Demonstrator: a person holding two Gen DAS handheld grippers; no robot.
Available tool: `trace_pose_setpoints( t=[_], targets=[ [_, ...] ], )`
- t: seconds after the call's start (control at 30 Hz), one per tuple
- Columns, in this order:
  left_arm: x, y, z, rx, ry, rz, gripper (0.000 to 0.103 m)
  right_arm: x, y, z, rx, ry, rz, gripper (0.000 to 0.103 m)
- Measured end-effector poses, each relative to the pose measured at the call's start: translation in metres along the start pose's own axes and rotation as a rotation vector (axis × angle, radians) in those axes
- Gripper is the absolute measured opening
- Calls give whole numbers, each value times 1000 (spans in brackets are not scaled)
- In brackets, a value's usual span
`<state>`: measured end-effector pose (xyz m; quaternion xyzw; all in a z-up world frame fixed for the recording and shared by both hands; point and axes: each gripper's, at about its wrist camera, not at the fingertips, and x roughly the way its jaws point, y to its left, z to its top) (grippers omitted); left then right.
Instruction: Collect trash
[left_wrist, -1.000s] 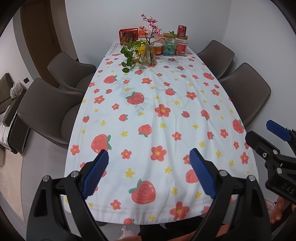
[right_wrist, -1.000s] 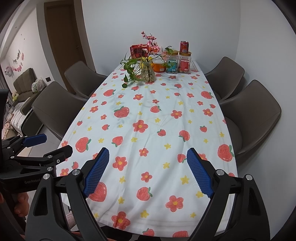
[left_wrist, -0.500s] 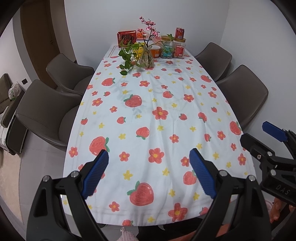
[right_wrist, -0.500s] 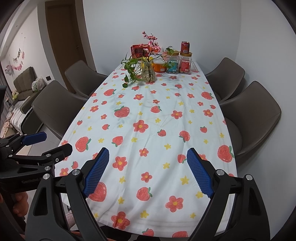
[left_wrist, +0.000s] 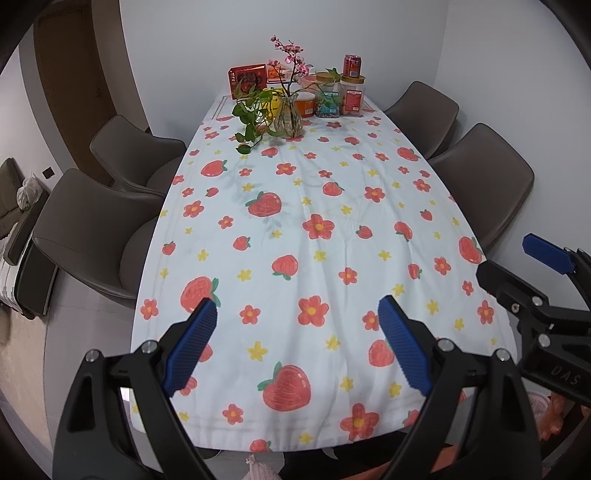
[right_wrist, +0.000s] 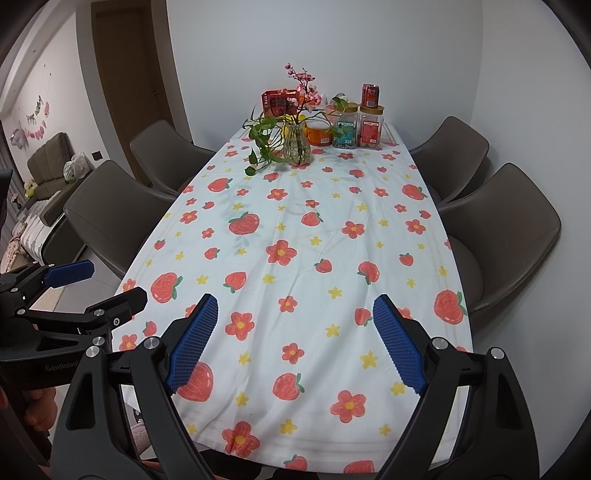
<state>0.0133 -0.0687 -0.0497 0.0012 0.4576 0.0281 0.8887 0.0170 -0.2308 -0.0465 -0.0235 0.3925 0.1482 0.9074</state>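
Both grippers hover over the near end of the worktop (left_wrist: 332, 258), side by side, pointing down its length. The left gripper (left_wrist: 297, 347) has its jaws spread wide and empty; the right gripper (right_wrist: 293, 343) likewise. No loose trash shows on the cloth ahead of them. The only likely candidate is the can (right_wrist: 370, 95), far ahead and slightly right of the right gripper, perched on a jar (right_wrist: 371, 125) behind the vase (right_wrist: 295, 147). The step looks like search and approach; next, a long reach forward is needed, steering past the vase.
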Motion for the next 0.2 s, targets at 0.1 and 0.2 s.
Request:
trace_pose_setpoints(
  t=[0.1, 0.2],
  targets=[
    [-1, -11, 4, 8, -9, 17, 89, 1, -2, 4, -2, -2, -2, 83],
    [-2, -10, 3, 6, -9, 15, 89, 1, -2, 4, -3, -5, -4, 83]
  ],
)
